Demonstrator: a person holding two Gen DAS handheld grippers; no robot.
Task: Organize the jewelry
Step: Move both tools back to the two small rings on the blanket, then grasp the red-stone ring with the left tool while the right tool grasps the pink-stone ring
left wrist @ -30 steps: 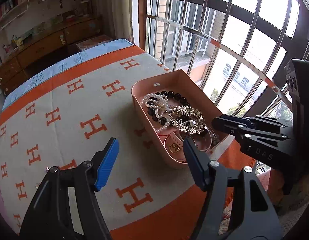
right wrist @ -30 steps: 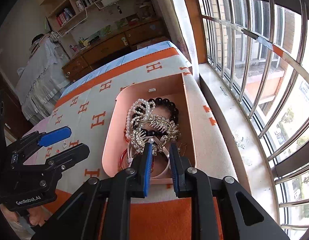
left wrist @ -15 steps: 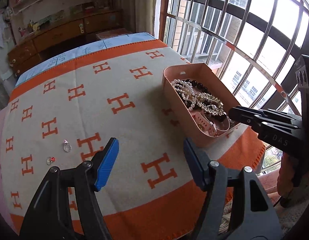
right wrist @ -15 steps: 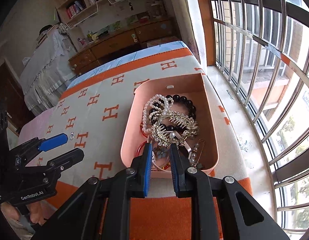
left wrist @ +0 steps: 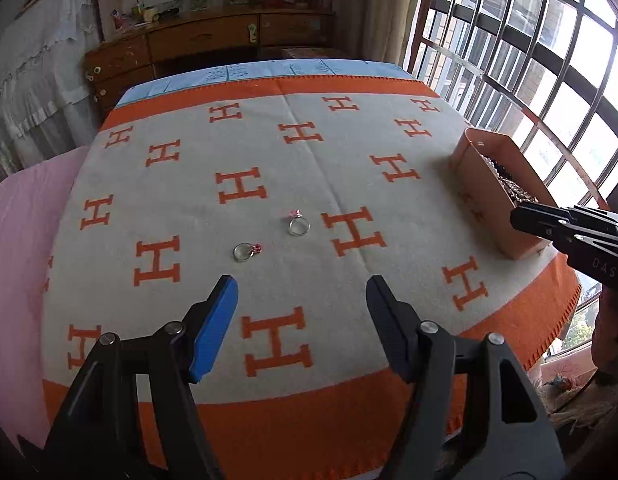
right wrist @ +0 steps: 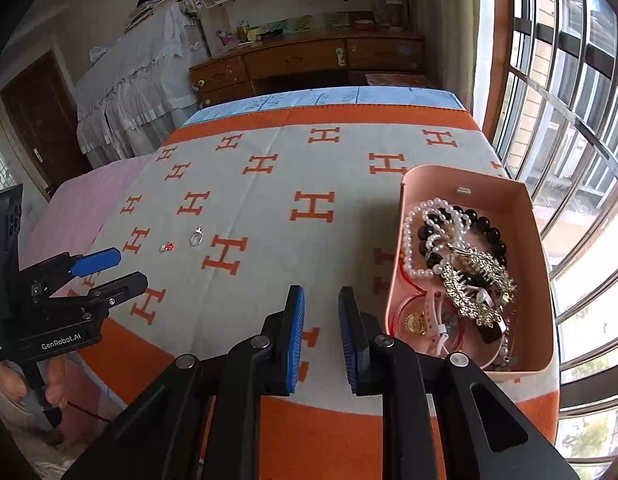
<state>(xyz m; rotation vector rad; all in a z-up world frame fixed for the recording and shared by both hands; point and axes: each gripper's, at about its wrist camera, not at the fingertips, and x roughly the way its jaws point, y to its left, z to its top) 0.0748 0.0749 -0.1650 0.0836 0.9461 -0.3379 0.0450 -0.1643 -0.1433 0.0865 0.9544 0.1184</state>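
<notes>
Your left gripper (left wrist: 301, 316) jaws wide, empty; right gripper (right wrist: 321, 320) jaws part-open, empty. Next: take red-stone ring (left wrist: 245, 251) at 11 o'clock, drop in pink box (right wrist: 541, 240).

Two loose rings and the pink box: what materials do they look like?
Ring with pink stone and ring with red stone: shiny silver-toned bands, likely metal; stones could be glass or plastic. Pink box: matte, thin, smooth walls with rounded corners, probably plastic, possibly coated card.

2 rings (left wrist: 299, 225) (left wrist: 242, 251) on blanket (left wrist: 269, 152). 1 box (right wrist: 505, 196): 1 pearl string (right wrist: 409, 240), 1 black bead bracelet (right wrist: 489, 224), 1 gold clip (right wrist: 481, 280). 2 grippers (left wrist: 301, 304) (right wrist: 321, 312).
</notes>
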